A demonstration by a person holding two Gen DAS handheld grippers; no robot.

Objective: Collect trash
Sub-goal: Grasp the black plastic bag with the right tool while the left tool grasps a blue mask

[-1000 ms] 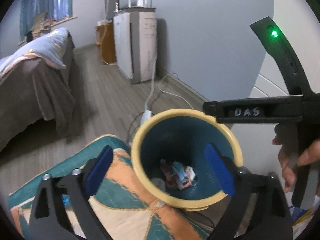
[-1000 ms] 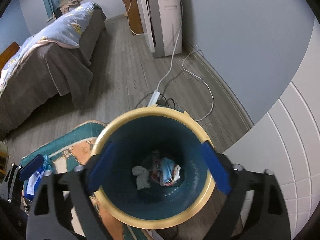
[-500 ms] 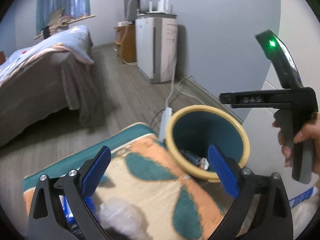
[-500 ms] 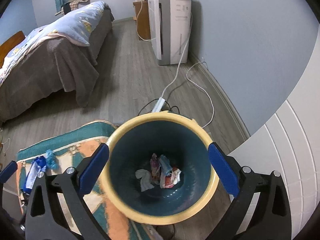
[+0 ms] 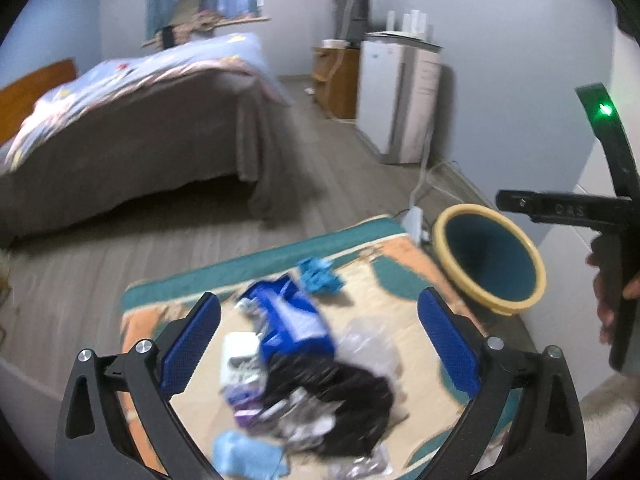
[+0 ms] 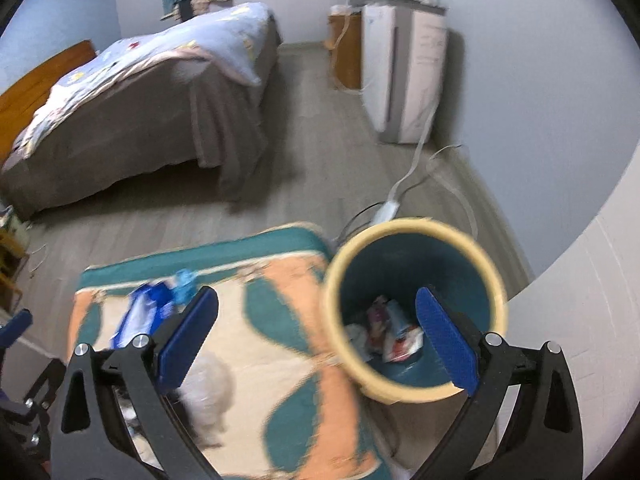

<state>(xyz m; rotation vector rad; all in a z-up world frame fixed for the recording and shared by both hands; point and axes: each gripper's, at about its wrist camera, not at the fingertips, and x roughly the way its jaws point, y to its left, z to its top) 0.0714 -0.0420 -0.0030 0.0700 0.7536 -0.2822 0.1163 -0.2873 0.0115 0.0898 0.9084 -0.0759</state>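
Observation:
A heap of trash lies on the patterned rug: a blue packet, a black crumpled bag, a small blue wad and clear wrappers. My left gripper hangs open over this heap, nothing between its blue pads. The yellow-rimmed teal bin stands at the rug's right edge with several wrappers at its bottom. My right gripper is open and empty, its right finger over the bin mouth, its left finger over the rug. The bin also shows in the left wrist view, beside the right gripper's black handle.
A bed with a grey cover fills the left. A white appliance and a wooden cabinet stand along the far wall. A power strip and white cables lie on the wood floor behind the bin. A white wall closes the right side.
Both grippers have swung left, away from the bin and towards the rug. The trash heap has come into view under the left gripper. Both stay open and empty.

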